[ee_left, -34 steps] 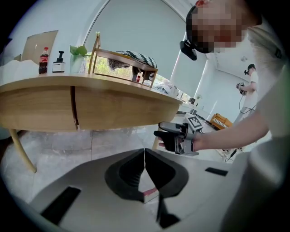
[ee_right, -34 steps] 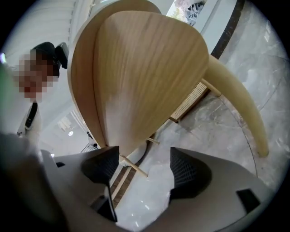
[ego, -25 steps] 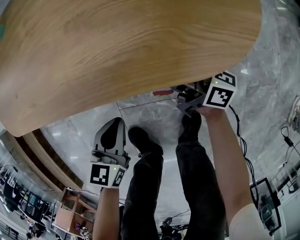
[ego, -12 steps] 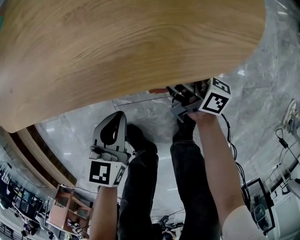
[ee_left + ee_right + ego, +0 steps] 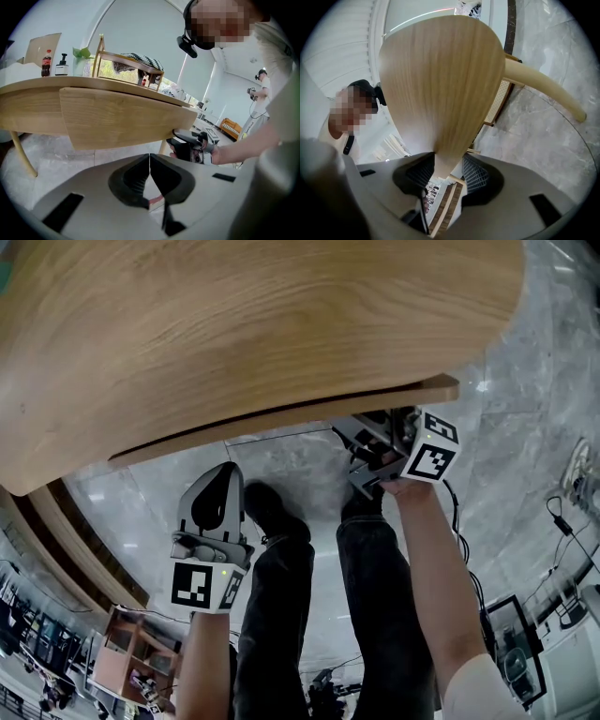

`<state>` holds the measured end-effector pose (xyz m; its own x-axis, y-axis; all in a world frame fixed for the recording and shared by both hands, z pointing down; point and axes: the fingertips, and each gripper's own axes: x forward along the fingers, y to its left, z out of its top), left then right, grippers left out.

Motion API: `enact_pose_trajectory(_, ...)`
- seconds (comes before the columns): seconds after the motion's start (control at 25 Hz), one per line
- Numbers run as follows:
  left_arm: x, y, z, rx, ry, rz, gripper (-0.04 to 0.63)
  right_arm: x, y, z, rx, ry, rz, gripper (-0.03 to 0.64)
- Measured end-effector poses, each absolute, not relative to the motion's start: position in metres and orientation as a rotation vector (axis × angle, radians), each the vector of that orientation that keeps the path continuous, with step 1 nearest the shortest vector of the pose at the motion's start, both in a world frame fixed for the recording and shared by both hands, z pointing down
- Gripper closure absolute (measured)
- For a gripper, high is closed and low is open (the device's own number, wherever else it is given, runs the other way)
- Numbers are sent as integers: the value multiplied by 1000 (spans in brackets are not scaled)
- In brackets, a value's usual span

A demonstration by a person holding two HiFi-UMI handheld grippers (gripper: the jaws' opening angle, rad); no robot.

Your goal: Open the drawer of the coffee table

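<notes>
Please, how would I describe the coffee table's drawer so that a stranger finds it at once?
Find the wide wooden coffee table. Under its top, on the near side, the drawer is a curved panel of the same wood, standing slightly out. Only it has the right tongs, which have just been closing, clamped on its edge.

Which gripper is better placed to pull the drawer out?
Right. The right gripper has just been closing its jaws and now clamps the end of the drawer front, which sits slightly out from under the tabletop. The left gripper hangs shut and empty, short of the table.
</notes>
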<state>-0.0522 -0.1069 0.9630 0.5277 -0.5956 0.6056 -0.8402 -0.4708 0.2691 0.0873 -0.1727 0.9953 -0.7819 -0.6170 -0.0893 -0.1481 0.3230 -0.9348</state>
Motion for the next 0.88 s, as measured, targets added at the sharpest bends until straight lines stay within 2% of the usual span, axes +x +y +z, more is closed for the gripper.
enact_pose_trajectory(0.88, -65, -63, 948, 2229, -1188, 556, 575, 91, -82, 994, -621, 2066, -1581, 419)
